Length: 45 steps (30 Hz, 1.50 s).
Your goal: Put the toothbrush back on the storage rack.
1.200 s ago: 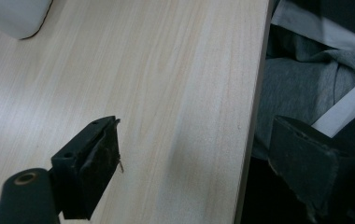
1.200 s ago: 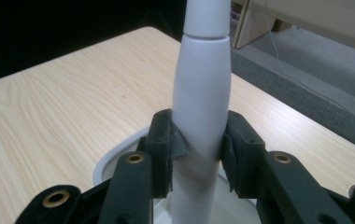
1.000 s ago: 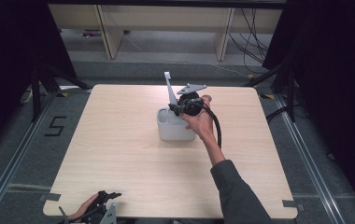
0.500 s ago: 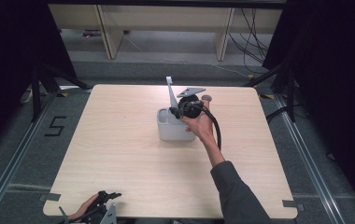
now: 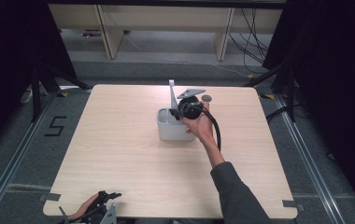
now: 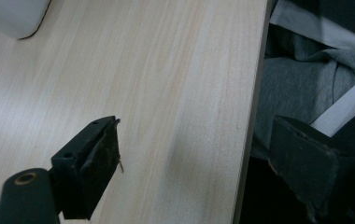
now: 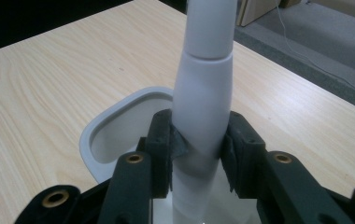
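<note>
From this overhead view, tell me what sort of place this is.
Most likely a lab or test room set up for recording. The bare wooden table stands on grey floor marked with a taped 5, loose cables trail behind, and dark curtains close off the sides.

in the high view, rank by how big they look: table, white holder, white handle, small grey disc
1. table
2. white holder
3. white handle, gripped by the right claw
4. grey disc, smallest, though it lies farther from the camera.
</note>
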Motion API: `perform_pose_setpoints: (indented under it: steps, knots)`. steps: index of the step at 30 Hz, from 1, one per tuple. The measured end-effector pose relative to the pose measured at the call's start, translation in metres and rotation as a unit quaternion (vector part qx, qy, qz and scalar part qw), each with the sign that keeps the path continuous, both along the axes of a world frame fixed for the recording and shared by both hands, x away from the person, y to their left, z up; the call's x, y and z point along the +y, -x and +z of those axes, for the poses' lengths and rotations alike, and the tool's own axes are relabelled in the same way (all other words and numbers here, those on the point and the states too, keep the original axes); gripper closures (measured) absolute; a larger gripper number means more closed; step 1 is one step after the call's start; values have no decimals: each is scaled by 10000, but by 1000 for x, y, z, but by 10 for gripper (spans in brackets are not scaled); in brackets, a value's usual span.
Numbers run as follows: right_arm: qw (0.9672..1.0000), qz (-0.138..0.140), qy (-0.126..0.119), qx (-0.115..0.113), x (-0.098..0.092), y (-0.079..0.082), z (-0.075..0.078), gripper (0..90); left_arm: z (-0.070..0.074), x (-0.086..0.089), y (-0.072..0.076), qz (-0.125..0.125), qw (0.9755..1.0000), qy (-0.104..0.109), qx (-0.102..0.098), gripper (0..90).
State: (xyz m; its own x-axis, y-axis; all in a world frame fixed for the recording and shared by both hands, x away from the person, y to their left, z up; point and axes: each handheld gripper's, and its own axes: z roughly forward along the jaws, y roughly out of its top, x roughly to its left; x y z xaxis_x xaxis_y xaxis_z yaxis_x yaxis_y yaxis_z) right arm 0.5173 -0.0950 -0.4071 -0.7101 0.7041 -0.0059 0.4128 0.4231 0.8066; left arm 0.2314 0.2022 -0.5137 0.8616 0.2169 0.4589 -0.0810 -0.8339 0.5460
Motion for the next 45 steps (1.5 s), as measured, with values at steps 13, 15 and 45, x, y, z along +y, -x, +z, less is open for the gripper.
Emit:
perform_pose_setpoints:
  steps: [13, 15, 45]
  knots:
    - [9999, -38, 12, 111, -1, 0, -6, 665, 0, 0, 0, -11, 10000, -14, 8, 159]
    - [9998, -91, 32, 163, -2, 0, -7, 664, 1, 0, 0, 1, 10000, -65, 36, 159]
    - [9997, -79, -215, -7, -2, 2, -5, 483, 1, 0, 0, -25, 9999, -115, 47, 159]
